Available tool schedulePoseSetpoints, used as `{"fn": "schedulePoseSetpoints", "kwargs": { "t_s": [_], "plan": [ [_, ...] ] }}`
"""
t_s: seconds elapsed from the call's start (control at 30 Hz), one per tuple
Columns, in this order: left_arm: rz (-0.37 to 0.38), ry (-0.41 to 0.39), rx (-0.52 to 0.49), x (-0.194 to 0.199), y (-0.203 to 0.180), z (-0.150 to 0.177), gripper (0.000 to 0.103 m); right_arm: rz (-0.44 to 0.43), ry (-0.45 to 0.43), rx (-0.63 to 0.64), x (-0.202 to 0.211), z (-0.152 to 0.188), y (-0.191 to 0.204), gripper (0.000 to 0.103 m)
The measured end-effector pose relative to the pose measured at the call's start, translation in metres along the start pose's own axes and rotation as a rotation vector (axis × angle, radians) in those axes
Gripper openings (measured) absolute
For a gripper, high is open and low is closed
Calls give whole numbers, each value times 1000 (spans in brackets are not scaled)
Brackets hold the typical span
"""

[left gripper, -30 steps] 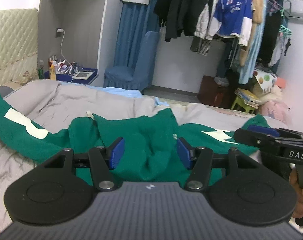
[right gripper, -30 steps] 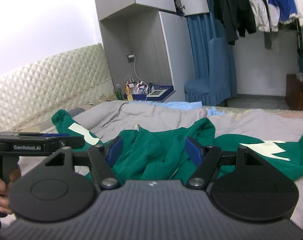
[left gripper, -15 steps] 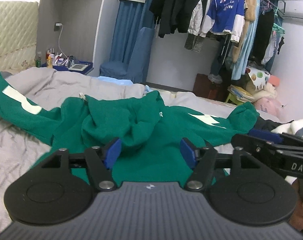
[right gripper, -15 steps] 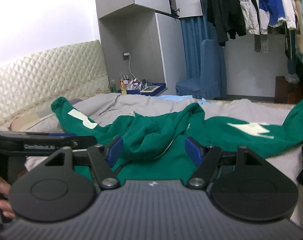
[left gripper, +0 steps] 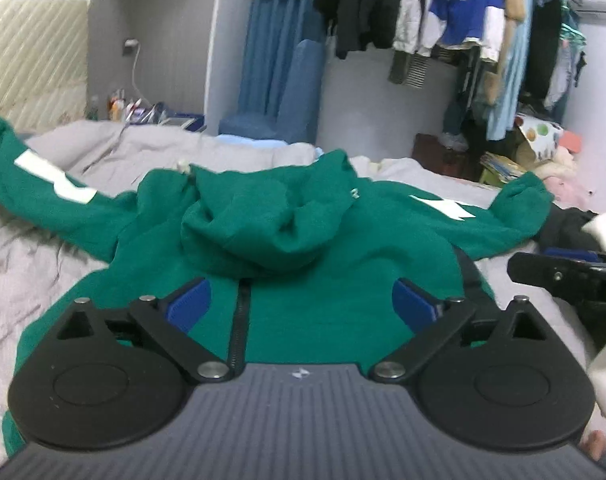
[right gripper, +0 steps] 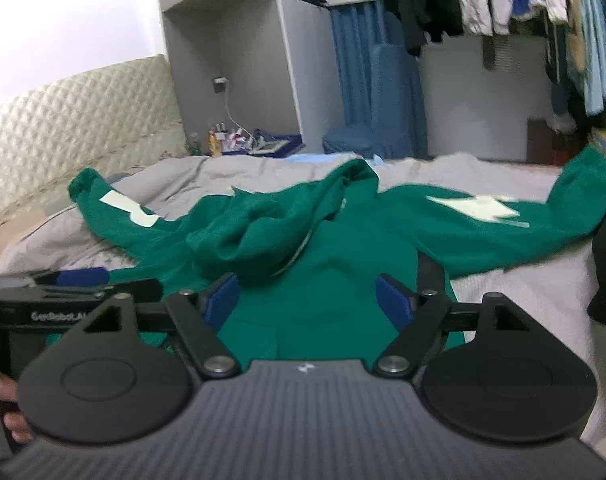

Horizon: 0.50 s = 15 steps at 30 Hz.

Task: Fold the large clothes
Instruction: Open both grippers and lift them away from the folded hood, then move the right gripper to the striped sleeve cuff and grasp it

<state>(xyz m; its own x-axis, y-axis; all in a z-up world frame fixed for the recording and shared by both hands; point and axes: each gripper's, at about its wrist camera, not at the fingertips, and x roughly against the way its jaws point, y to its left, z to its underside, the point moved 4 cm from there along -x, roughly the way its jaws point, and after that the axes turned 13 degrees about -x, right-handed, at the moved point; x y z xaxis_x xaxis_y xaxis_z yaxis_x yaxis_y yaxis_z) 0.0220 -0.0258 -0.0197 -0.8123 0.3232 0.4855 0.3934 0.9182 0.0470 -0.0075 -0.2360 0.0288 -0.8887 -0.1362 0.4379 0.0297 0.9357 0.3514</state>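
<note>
Both grippers now sit higher and nearer the garment than a second ago, and their blue fingers have spread wider. A green hoodie (left gripper: 315,280) lies face up on the grey bedspread (left gripper: 55,264), sleeves thrown out toward 10 and 2 o'clock and hood crumpled at 12, probably spread this way so the sleeves can be folded in first. Released and grasping nothing, the left gripper (left gripper: 301,300) hangs above the zipper (left gripper: 239,320); the right gripper (right gripper: 307,300) hangs equally slack above the chest. Only the left view shows the zipper line and a dark garment (left gripper: 567,228) at 3 o'clock; the right view alone shows the quilted headboard (right gripper: 75,120) clearly.
</note>
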Motion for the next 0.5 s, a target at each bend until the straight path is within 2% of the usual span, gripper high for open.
{"fn": "schedulePoseSetpoints", "kwargs": {
  "t_s": [0.2, 0.23, 0.33, 0.5],
  "plan": [
    [-16, -16, 51, -3, 14, 0, 103, 33, 17, 28, -14, 3, 3, 78],
    [-18, -21, 57, -3, 16, 0, 103, 37, 23, 34, -15, 4, 3, 80],
    [-37, -30, 72, 1, 20, 0, 103, 36, 14, 5, -14, 1, -2, 103],
    [-36, -28, 100, 4, 25, 3, 103, 58, 13, -78, -18, -8, -17, 103]
  ]
}}
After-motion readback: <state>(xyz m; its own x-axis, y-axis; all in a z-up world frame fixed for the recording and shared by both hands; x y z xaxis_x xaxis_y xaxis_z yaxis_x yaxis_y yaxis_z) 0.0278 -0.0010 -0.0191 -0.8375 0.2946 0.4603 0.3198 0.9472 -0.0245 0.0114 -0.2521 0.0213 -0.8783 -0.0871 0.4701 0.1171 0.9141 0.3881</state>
